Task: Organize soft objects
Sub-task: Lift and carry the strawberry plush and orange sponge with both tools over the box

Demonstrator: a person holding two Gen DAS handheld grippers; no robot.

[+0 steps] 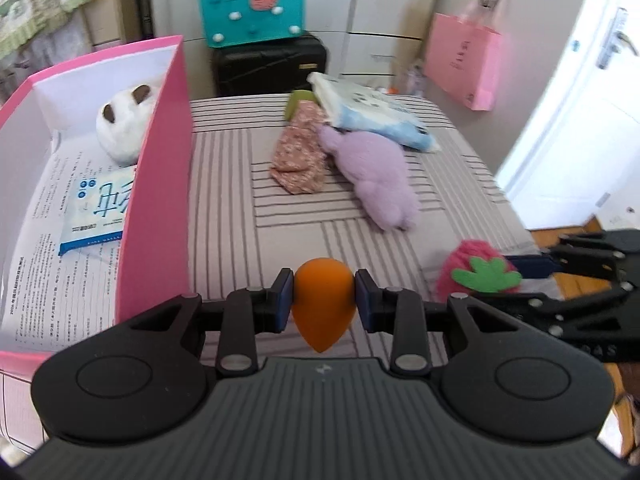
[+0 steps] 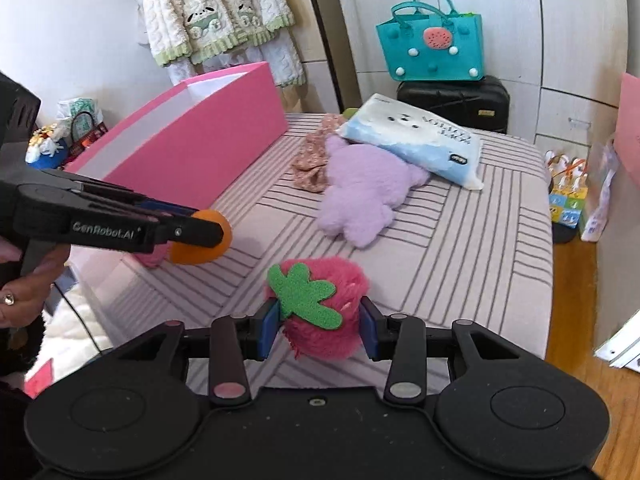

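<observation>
My left gripper is shut on an orange teardrop sponge, held above the striped bed beside the pink box. The same sponge shows at the left of the right wrist view, pinched by the left gripper. My right gripper is shut on a fluffy pink strawberry plush with a green felt leaf, lifted just over the bed; the plush also appears at the right of the left wrist view. Inside the box lie a white plush and a blue-white packet.
On the bed lie a lilac plush, a floral cloth and a blue-white tissue pack. A teal bag sits on a black suitcase behind the bed. A pink paper bag hangs near the door. A hand holds the left gripper.
</observation>
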